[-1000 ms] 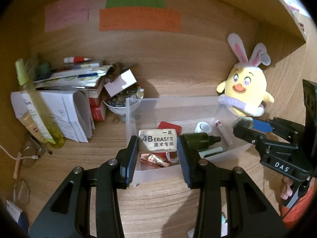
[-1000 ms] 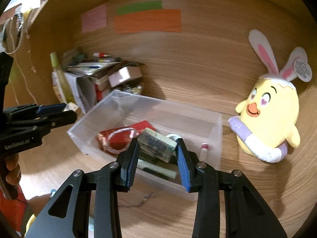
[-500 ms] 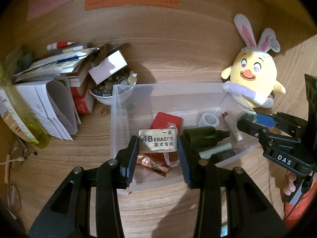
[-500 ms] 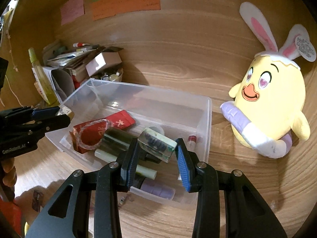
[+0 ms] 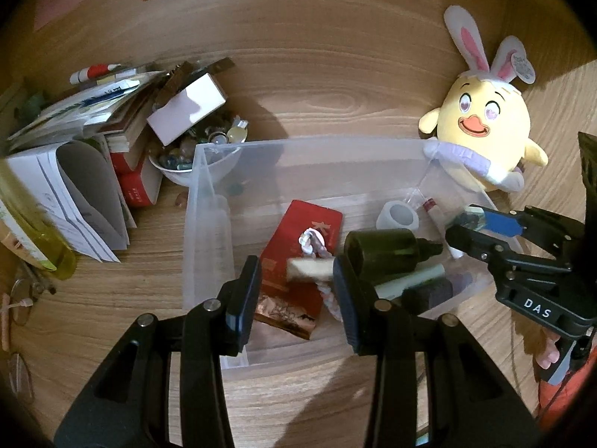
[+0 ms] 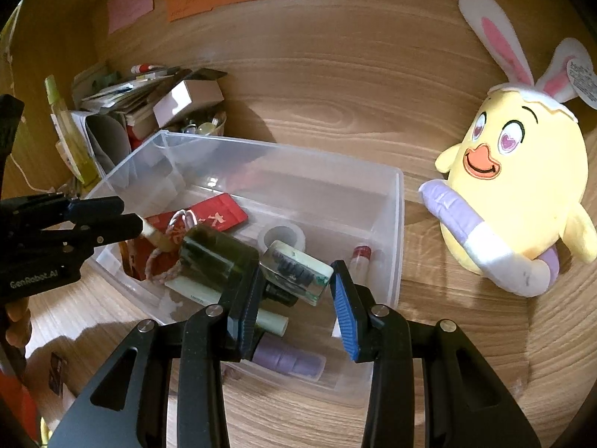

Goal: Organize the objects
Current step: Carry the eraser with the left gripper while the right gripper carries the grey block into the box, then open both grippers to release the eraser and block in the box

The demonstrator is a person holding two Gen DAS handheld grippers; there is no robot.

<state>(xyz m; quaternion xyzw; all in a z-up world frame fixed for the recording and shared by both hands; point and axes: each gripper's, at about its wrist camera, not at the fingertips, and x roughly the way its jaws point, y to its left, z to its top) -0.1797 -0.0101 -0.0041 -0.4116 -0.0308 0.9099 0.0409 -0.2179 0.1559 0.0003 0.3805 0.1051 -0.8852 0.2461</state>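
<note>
Both grippers have dropped lower over the clear plastic storage bin (image 5: 209, 201) on the wooden desk (image 5: 112, 306), its walls now filling more of each view. Left gripper (image 5: 294, 276) grips the gold-wrapped eraser (image 5: 309, 269), now tilted edge-on, above the red packet (image 5: 298, 246). Right gripper (image 6: 294, 280) pinches the pale green translucent block (image 6: 298, 270) over the dark green bottle (image 6: 216, 257), near the bin's right wall.
</note>
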